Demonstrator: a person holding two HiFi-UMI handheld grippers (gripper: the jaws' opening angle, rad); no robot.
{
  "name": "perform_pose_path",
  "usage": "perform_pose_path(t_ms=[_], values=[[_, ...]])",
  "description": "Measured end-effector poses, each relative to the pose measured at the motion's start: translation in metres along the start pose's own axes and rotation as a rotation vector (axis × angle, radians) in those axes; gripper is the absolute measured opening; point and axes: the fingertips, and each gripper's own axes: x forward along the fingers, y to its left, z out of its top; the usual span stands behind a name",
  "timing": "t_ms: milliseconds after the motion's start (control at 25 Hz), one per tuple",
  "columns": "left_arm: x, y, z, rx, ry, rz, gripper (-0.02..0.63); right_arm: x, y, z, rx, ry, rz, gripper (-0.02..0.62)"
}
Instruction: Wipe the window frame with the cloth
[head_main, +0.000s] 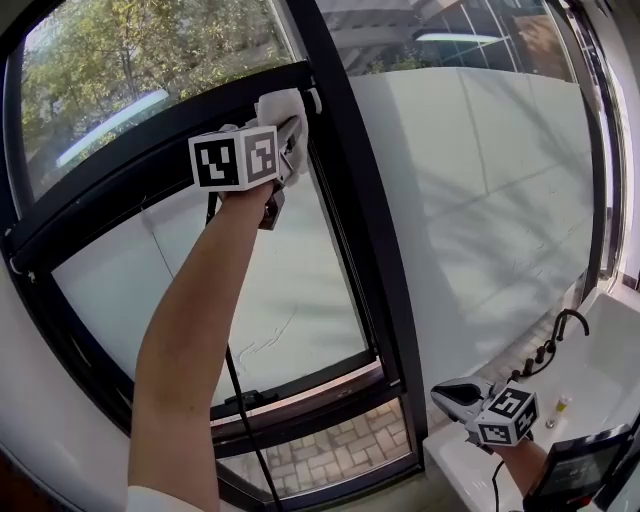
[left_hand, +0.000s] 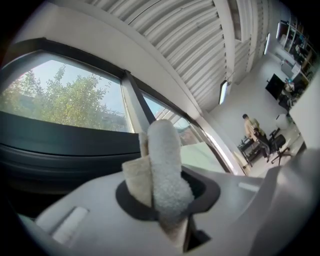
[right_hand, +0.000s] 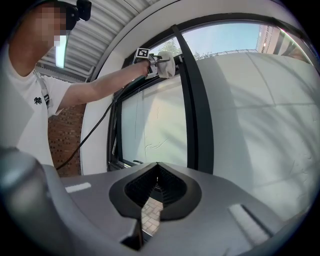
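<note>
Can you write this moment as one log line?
left gripper: shut on cloth | cloth: up at window frame | right gripper: shut, empty, low

Cloth (head_main: 283, 108): 1, white terry, folded into a thick roll. Pinched in the left gripper (left_hand: 165, 200), raised against the upper crossbar beside the upright.
Window frame (head_main: 365, 250): black, 1 tall upright, slanting crossbars, glass panes between.

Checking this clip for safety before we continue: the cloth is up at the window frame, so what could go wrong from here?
The cloth sticks far out past the left gripper's fingers, gripped only at its lower end; rubbing along the black window frame may tug it loose. The cable hanging from that gripper crosses the pane and passes the lower frame, where it could snag.
</note>
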Motion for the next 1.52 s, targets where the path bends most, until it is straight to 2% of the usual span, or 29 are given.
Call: perform_pose_path(t_ms=[280, 640, 920, 1520], values=[[-0.06, 0.056, -0.009, 0.003, 0.023, 0.064, 0.104, 0.049, 0.031, 0.009, -0.037, 0.026, 0.108, 0.003], [-0.16, 0.135, -0.021, 0.033, 0.075, 0.177, 0.104, 0.106, 0.094, 0.007, -0.059, 0.053, 0.237, 0.004], [-0.232, 0.186, -0.025, 0.032, 0.094, 0.232, 0.104, 0.144, 0.15, 0.005, -0.075, 0.067, 0.311, 0.003], [-0.369, 0.286, -0.038, 0.09, 0.154, 0.334, 0.104, 0.208, 0.239, -0.003, -0.069, 0.073, 0.339, 0.005]])
